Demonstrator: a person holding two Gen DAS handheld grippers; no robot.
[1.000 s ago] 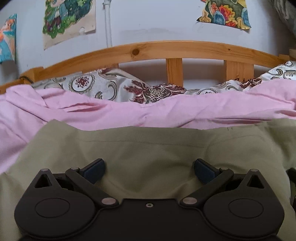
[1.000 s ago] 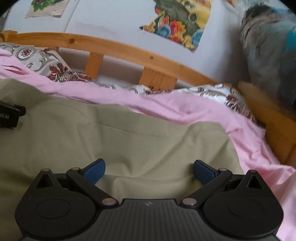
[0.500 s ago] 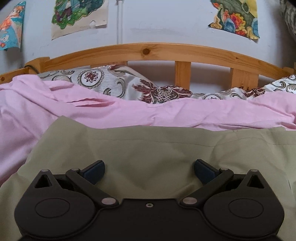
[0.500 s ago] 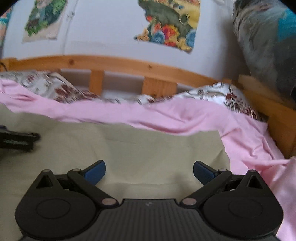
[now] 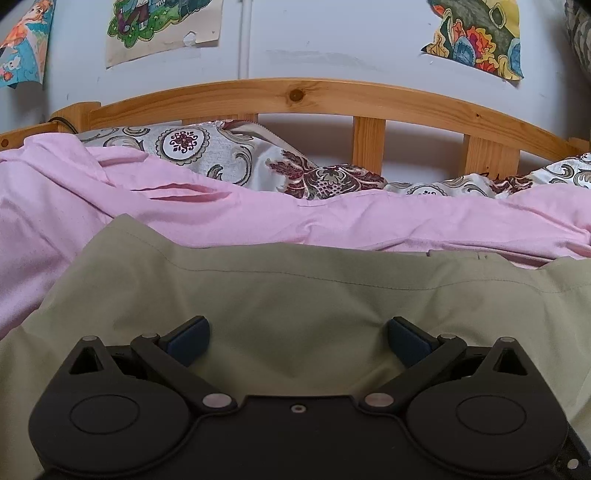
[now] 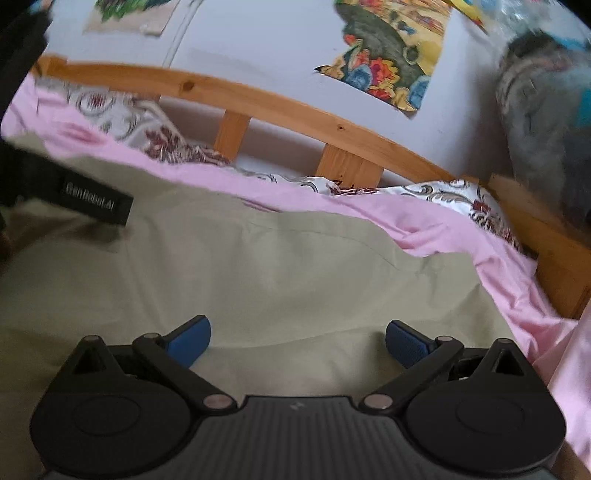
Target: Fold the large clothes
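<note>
Pale wall with torn colour posters (image 5: 162,33) rises behind the curved wooden headboard (image 5: 295,94), and under it patterned pillows (image 5: 192,151) lean against the slats. My work surface is the bed, covered by a rumpled pink sheet (image 5: 258,218).

On that sheet lies the olive-green garment (image 5: 295,295), spread fairly flat across the middle of the bed, its far hem running parallel to the headboard edge and its right corner reaching near the bed's right side (image 6: 461,273). I judge it light, soft and limp, a thin woven cloth that will sag and crease, and may drag on the sheet beneath. I would pinch it at the hem corners, where the stitched seam gives a firmer double layer.

My left gripper (image 5: 295,336) hovers low over the cloth with its jaws spread wide, holding nothing. My right gripper (image 6: 295,336) is likewise released and empty. Its view also catches the dark body of the left one (image 6: 96,201) at the left.

Compared with half a second ago, the right view has rolled, so the headboard now slants down to the right, and the left tool looms much closer in it. The left view has crept forward slightly; the garment's far hem sits a little straighter.
</note>
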